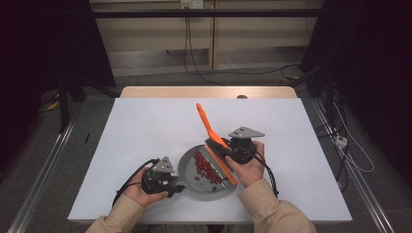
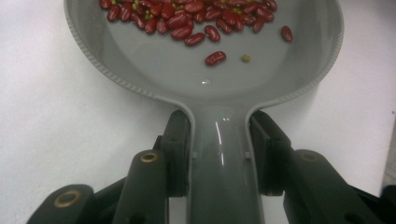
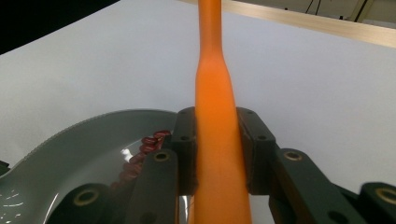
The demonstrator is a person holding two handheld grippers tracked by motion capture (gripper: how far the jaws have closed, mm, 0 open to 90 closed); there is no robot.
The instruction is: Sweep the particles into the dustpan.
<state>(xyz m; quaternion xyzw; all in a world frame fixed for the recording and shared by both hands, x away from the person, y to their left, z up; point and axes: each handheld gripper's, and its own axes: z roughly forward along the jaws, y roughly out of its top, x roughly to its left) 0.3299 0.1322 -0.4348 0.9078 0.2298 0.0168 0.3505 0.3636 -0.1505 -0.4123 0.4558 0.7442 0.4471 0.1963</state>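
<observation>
On the white tabletop (image 1: 145, 126) sits a grey pan (image 1: 190, 165) near the person's edge, with red beans (image 1: 206, 169) spread across its bowl. The left claw (image 1: 176, 187) is clamped on the pan's handle (image 2: 223, 158), pads pressing both sides. The right claw (image 1: 217, 145) grips an orange spatula (image 1: 208, 125), whose blade edge rests in the pan among the beans and whose handle rises away from the person.
</observation>
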